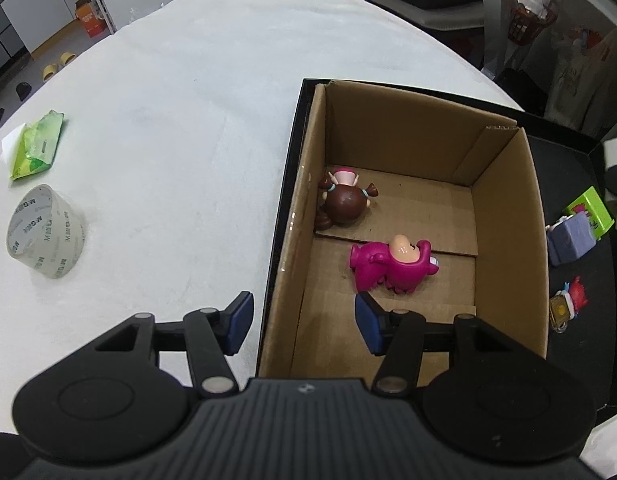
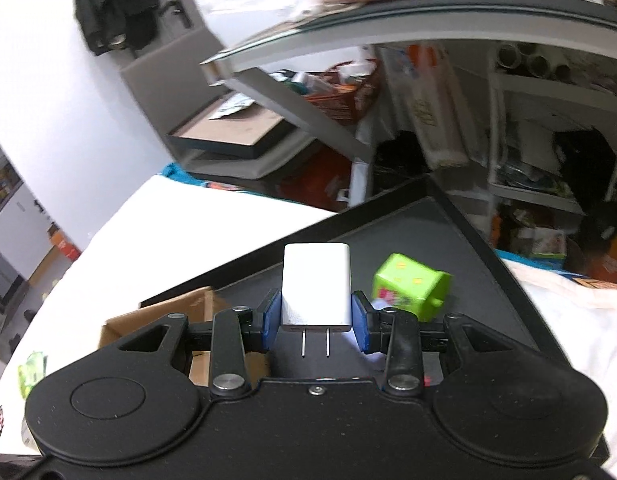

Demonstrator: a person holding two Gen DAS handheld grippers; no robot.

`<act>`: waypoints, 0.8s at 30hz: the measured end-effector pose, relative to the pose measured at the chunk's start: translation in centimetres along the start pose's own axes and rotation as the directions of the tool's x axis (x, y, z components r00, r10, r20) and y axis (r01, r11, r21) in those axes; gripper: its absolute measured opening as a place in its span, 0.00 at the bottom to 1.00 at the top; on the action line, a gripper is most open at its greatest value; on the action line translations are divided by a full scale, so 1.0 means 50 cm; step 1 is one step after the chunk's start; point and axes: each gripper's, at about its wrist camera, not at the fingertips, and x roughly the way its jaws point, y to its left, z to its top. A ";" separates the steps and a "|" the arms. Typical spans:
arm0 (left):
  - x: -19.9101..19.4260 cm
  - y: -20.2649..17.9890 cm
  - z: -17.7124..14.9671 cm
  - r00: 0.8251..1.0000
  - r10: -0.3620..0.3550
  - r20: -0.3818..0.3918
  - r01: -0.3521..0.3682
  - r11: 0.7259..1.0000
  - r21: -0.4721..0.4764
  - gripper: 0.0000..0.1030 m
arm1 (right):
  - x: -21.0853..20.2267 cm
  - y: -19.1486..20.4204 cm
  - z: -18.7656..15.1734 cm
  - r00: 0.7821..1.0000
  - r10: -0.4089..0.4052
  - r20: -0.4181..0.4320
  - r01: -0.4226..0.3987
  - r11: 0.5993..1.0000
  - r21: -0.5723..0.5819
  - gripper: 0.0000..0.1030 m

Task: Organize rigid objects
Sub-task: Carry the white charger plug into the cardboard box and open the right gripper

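My left gripper (image 1: 304,322) is open and empty, straddling the near left wall of a cardboard box (image 1: 504,216). In the box lie a brown-haired doll figure (image 1: 344,200) and a magenta figure (image 1: 392,266). My right gripper (image 2: 315,320) is shut on a white plug charger (image 2: 316,286), prongs toward the camera, held above the black tray (image 2: 448,232). The charger also shows at the right edge of the left wrist view (image 1: 616,154). A green cube toy (image 2: 412,286) lies on the tray just beyond the right finger.
On the tray (image 1: 580,264) right of the box lie the green cube toy (image 1: 590,210), a lilac block toy (image 1: 568,240) and a small red figure (image 1: 568,304). On the white cloth at left sit a tape roll (image 1: 46,232) and a green packet (image 1: 38,144).
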 end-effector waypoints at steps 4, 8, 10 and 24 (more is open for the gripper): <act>0.001 0.012 -0.002 1.000 -0.020 0.002 0.020 1.000 0.010 0.53 | -0.002 0.039 -0.001 1.000 0.026 0.005 -0.026 0.998 -0.053 0.35; 0.010 0.032 -0.001 0.999 -0.035 -0.007 0.035 0.999 -0.003 0.53 | -0.004 0.074 0.003 0.998 0.055 0.011 -0.054 0.994 -0.090 0.35; 0.014 0.040 -0.001 0.999 -0.046 -0.010 0.046 0.999 -0.007 0.53 | -0.004 0.094 0.003 0.997 0.070 0.011 -0.068 0.990 -0.121 0.35; 0.058 0.085 0.004 0.990 -0.136 -0.036 0.135 0.990 -0.031 0.53 | 0.030 0.219 -0.056 0.991 0.109 -0.076 -0.127 0.944 -0.304 0.35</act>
